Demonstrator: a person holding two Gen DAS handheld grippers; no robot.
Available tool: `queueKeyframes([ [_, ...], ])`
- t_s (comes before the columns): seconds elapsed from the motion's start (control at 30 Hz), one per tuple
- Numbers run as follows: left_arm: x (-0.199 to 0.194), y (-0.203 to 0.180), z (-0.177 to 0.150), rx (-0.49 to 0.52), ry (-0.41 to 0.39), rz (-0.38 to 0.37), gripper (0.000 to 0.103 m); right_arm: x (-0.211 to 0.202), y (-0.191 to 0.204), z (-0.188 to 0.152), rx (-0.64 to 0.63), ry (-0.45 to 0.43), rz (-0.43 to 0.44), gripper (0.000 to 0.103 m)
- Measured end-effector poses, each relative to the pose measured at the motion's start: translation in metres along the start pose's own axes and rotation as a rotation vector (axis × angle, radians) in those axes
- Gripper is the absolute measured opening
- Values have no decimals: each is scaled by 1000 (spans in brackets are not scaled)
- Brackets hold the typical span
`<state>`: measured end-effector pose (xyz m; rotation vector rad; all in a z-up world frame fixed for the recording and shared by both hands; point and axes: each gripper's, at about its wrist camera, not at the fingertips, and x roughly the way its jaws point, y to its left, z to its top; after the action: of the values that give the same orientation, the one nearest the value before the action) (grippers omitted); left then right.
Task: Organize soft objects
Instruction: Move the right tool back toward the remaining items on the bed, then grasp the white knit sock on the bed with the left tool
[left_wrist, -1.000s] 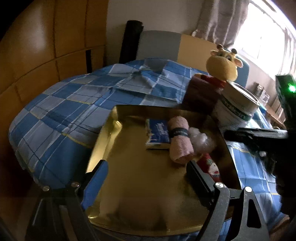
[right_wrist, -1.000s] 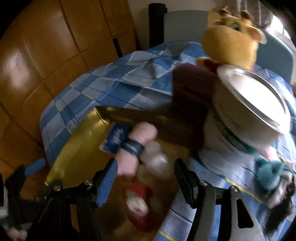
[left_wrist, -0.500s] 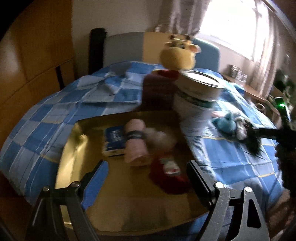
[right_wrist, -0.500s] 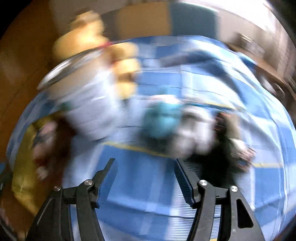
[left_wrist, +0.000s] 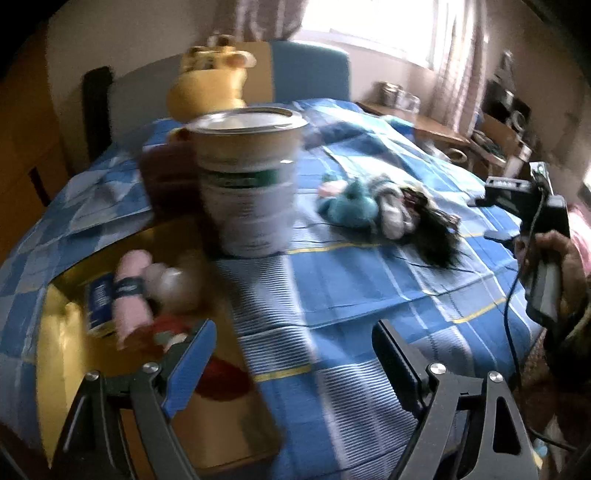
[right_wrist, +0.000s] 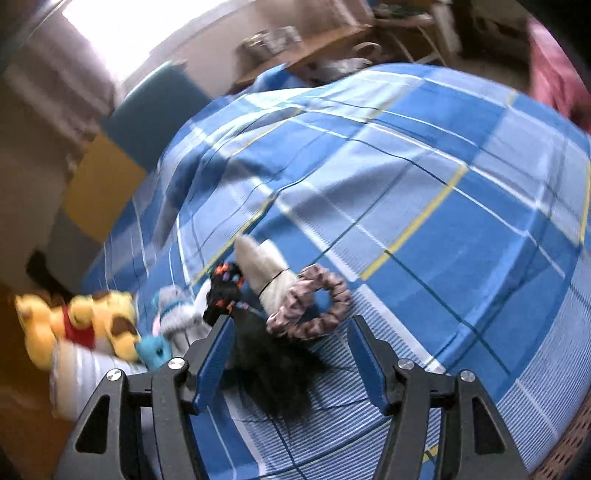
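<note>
Item: scrunchie (right_wrist: 308, 304), mid-bed (right_wrist: 424, 192), touching black hair tuft (right_wrist: 273, 373); loose toys just beside. Right gripper (right_wrist: 288, 360) hovers over it, jaws apart, empty. Left gripper (left_wrist: 291, 356) apart, empty, by tray (left_wrist: 55, 354). Advice: centre on one piece only, avoid snagging hair.

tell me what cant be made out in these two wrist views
- Tin: label text unreadable in the left wrist view, motion blur.
- Gold tray: the red item is blurred and partly behind the left gripper finger.
- Black hairpiece: near end hidden between the right gripper fingers, right wrist view.
- Yellow plush: smeared at the frame edge, right wrist view.
- Shelf items by the window: too small, blurred.
</note>
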<state>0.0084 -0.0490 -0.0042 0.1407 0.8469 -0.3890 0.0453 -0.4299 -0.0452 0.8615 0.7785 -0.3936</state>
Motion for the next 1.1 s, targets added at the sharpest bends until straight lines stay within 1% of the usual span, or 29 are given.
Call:
queueKeyframes([
  [0.07, 7, -10, 6, 20, 5, -22, 84, -2, -12, 2, 68, -6, 26, 64],
  [0.13, 14, -19, 12, 35, 14, -43, 77, -2, -23, 3, 126, 0, 46, 64],
  [0.2, 24, -29, 21, 50, 28, -77, 62, 0, -29, 5, 160, 9, 59, 64],
  [0.23, 30, -35, 27, 65, 36, -101, 57, 1, -30, 5, 171, 14, 67, 64],
  [0.27, 34, -41, 31, 76, 41, -112, 50, 2, -30, 5, 172, 16, 70, 64],
  [0.3, 39, -46, 35, 85, 44, -125, 48, 1, -30, 4, 170, 17, 74, 64],
  [0.47, 65, -74, 66, 119, 40, -184, 47, -1, -27, 4, 155, 15, 96, 64],
  [0.6, 86, -89, 93, 122, 26, -211, 48, 0, -27, 5, 163, 19, 118, 64],
  [0.63, 96, -94, 102, 127, 29, -210, 48, 0, -28, 5, 164, 21, 125, 64],
  [0.73, 115, -105, 123, 138, 24, -203, 55, -1, -27, 5, 168, 24, 146, 64],
  [0.77, 122, -109, 130, 143, 17, -201, 59, -2, -28, 6, 173, 18, 150, 64],
  [0.83, 138, -116, 145, 143, 12, -205, 62, -4, -31, 7, 190, 4, 156, 64],
  [0.9, 153, -121, 158, 141, 10, -191, 67, -6, -35, 8, 213, -3, 167, 64],
  [1.03, 184, -129, 176, 150, 24, -154, 69, -2, -38, 8, 238, 18, 189, 64],
  [1.1, 198, -131, 180, 153, 38, -136, 72, 0, -37, 8, 233, 32, 197, 64],
])
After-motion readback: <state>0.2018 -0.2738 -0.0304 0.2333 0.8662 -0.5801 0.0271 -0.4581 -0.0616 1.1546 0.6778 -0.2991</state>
